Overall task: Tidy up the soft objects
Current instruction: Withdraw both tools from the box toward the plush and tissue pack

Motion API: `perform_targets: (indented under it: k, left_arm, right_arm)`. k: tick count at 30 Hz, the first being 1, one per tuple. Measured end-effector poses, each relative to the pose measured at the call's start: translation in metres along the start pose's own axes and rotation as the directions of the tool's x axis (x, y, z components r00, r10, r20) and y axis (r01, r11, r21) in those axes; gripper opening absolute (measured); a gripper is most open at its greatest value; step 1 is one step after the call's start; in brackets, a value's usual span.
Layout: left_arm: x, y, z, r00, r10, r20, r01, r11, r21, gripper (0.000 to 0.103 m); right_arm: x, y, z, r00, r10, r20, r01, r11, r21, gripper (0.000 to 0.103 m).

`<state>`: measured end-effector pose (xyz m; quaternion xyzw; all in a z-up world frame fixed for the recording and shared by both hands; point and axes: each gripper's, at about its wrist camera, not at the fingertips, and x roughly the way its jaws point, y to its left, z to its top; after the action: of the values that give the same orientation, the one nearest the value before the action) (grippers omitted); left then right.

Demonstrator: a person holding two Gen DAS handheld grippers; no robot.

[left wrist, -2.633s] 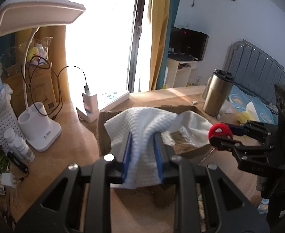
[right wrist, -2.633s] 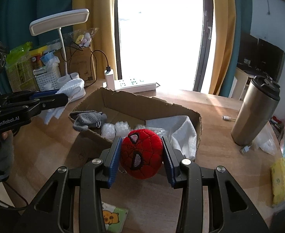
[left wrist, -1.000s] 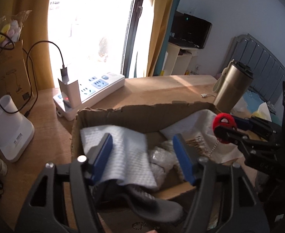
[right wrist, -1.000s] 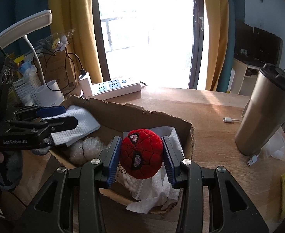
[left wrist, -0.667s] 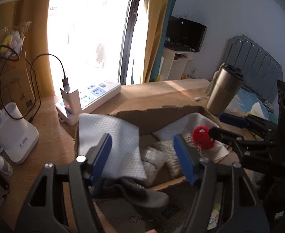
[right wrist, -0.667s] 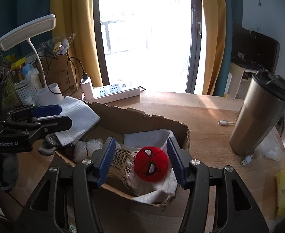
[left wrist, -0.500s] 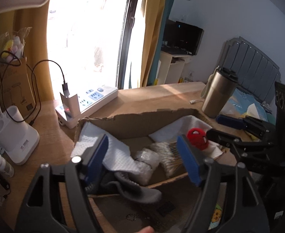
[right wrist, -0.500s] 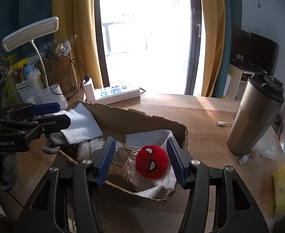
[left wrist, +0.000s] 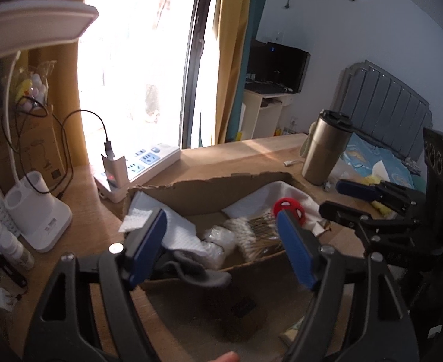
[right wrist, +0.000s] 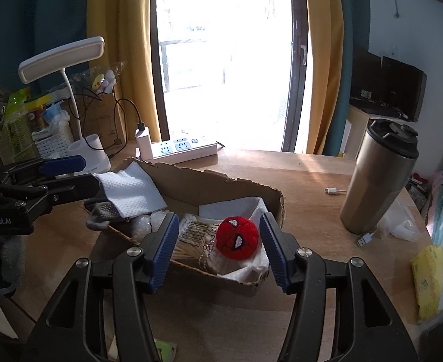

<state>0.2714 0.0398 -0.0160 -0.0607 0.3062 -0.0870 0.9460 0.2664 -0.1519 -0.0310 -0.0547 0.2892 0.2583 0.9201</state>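
A shallow cardboard box [right wrist: 221,181] [left wrist: 209,193] on the wooden desk holds a white textured cloth [right wrist: 128,193] [left wrist: 179,235], a grey sock [right wrist: 101,214] [left wrist: 197,271], a red spider-face plush ball [right wrist: 237,237] [left wrist: 288,206], a pack of cotton swabs [right wrist: 191,238] and another white cloth [right wrist: 236,205]. My right gripper [right wrist: 218,250] is open just above the box's near rim, the ball lying between its fingers untouched. My left gripper [left wrist: 221,250] is open and empty over the box's left end; it also shows in the right wrist view [right wrist: 70,172].
A steel tumbler [right wrist: 378,178] stands right of the box, with a USB cable [right wrist: 336,191] beside it. A white power strip [right wrist: 182,147], a desk lamp [right wrist: 70,90] and a white basket [right wrist: 52,141] stand behind and left. A yellow packet [right wrist: 432,280] lies far right.
My left gripper released the white cloth into the box and my right gripper opened, dropping the red ball in. Both grippers then drew back from the box.
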Motion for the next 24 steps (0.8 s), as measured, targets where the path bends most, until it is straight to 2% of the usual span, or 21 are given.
perform_targets:
  k: [2,14,16,18,24]
  left_arm:
    - [-0.006,-0.003,-0.001,1.000,0.006,0.009,-0.006,1.000,0.011,0.077]
    - [-0.031,-0.009,-0.017,1.000,0.008,0.015,-0.008,1.000,-0.010,0.079]
    - [-0.034,-0.009,-0.019,1.000,0.004,0.016,-0.004,1.000,-0.018,0.084]
    - [-0.038,-0.010,-0.022,1.000,-0.003,0.019,0.003,1.000,-0.028,0.097]
    - [-0.044,-0.016,-0.032,1.000,-0.012,0.011,0.013,0.999,-0.030,0.098]
  right_arm:
    - [-0.003,0.002,0.000,1.000,-0.004,0.003,0.004,1.000,-0.003,0.066]
    - [-0.027,0.016,-0.002,1.000,-0.014,0.023,0.014,1.000,-0.014,0.068]
    - [-0.030,0.018,-0.004,1.000,-0.016,0.022,0.017,1.000,-0.017,0.073]
    - [-0.034,0.021,-0.006,1.000,-0.017,0.024,0.017,1.000,-0.020,0.074]
    - [-0.041,0.022,-0.014,0.999,-0.026,0.018,0.026,1.000,-0.017,0.076]
